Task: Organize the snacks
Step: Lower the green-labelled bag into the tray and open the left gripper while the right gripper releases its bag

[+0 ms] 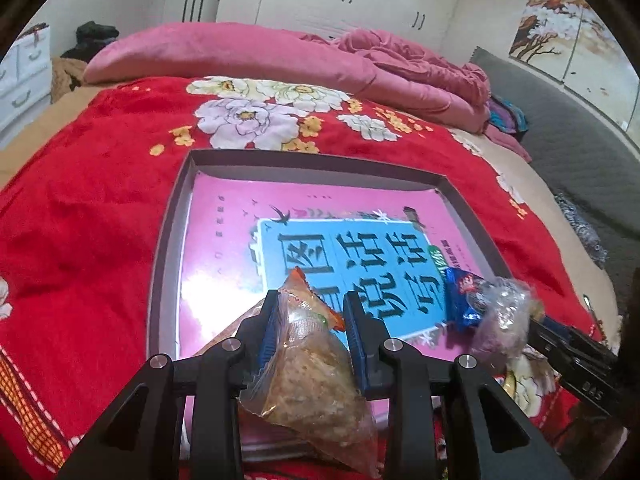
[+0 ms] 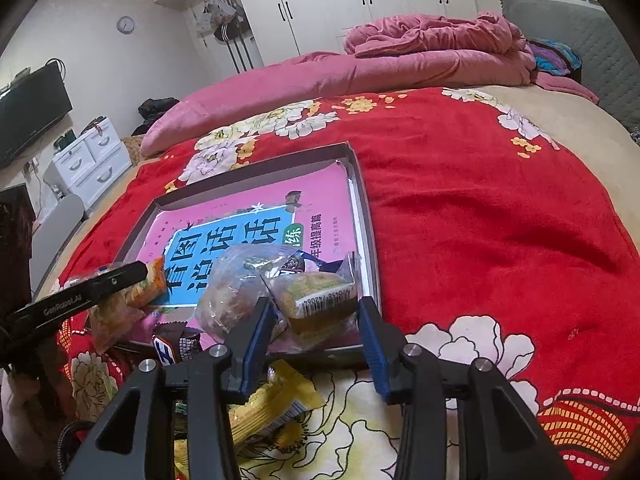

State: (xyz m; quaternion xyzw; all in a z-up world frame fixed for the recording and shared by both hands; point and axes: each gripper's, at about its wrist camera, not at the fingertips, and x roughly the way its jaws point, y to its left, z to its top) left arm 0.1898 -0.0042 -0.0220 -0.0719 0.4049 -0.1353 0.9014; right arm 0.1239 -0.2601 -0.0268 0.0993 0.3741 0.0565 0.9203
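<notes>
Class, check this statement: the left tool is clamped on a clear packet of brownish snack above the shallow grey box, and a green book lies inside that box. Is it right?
One detail is wrong: the book is pink with a blue title panel, not green, as the left wrist view shows. The left tool does clamp the clear packet above the shallow grey box.

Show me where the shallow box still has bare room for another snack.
The far half of the grey shallow cardboard box, over the pink book cover, is free. Its near right corner is crowded with clear-wrapped snack packets.
</notes>
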